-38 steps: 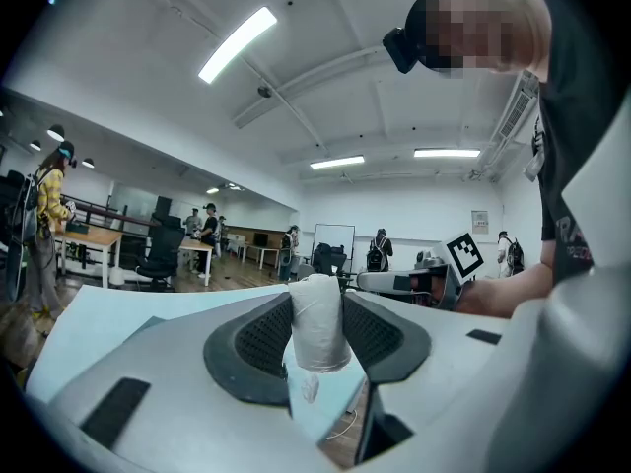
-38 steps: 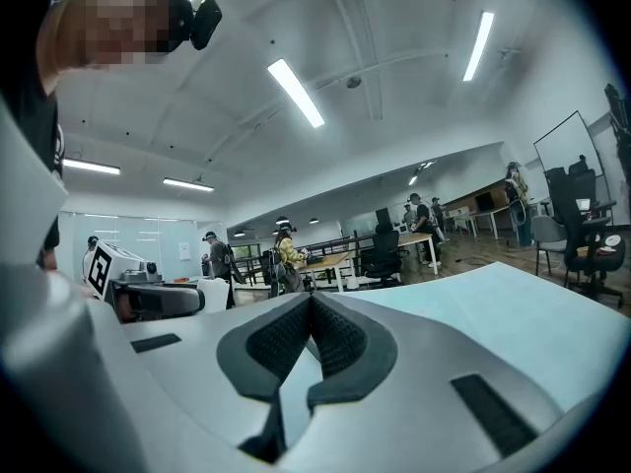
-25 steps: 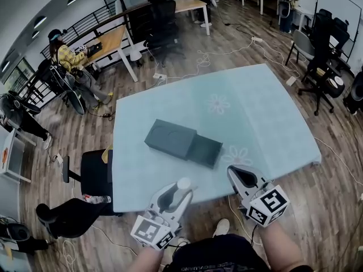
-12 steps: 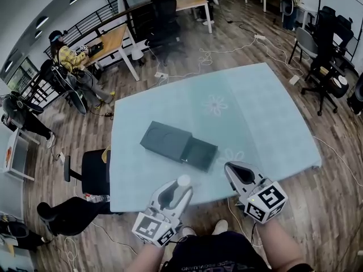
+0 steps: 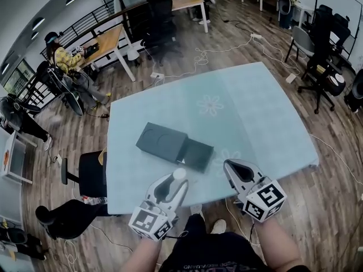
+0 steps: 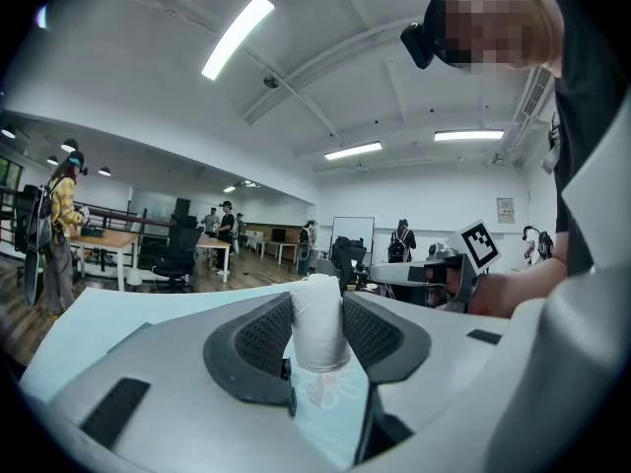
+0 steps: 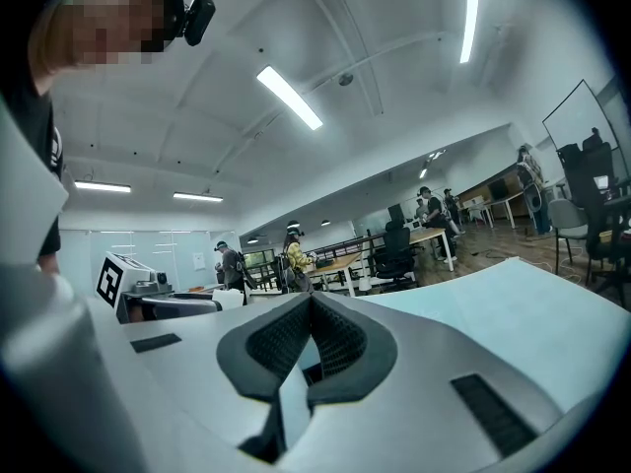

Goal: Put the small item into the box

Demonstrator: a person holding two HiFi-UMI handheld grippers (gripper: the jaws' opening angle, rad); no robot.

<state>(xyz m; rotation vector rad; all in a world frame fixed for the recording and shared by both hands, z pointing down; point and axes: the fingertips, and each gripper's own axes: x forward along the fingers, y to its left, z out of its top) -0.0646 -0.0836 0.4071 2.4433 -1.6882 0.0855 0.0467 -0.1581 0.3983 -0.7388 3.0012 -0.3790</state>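
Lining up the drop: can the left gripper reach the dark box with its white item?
Probably yes. The left gripper, shut on the white item, is close to the box, with only table between them.

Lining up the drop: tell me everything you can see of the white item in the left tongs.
The small white item is a stubby cylinder with a rounded top, matte, like paper or cloth. It stands upright, pinched between the ribbed dark pads of the left tongs, with its top poking above them. It is held above the near edge of the table, short of the dark box.
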